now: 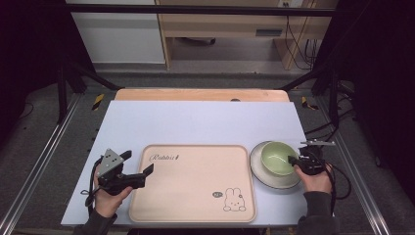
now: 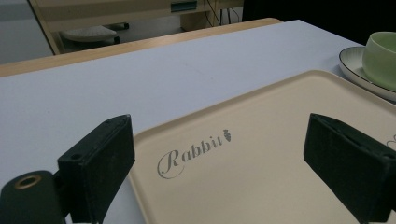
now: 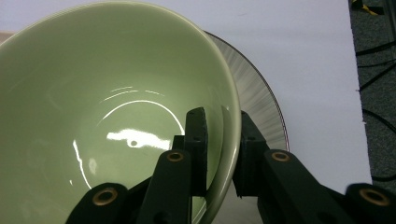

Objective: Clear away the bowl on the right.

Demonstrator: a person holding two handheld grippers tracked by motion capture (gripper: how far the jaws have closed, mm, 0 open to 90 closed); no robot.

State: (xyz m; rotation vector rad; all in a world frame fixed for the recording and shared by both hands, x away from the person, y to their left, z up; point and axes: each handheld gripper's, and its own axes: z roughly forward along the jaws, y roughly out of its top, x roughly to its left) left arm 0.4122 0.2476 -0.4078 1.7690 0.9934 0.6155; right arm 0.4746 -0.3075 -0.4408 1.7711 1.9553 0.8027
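A pale green bowl point(image 1: 277, 157) rests on a white plate point(image 1: 262, 174) with a dark rim, to the right of a beige tray point(image 1: 195, 186) printed with "Rabbit" and a bunny. My right gripper point(image 1: 295, 162) is shut on the bowl's right wall; in the right gripper view one jaw sits inside the bowl point(image 3: 93, 116) and the other outside, both pressed against the rim. My left gripper point(image 1: 139, 165) stands open at the tray's left edge, with nothing but the tray point(image 2: 261, 172) between its jaws.
A light blue mat point(image 1: 195, 122) covers the wooden table, whose far edge point(image 1: 200, 94) shows behind it. Black frame rails run down both sides. Cables lie on the floor to the right.
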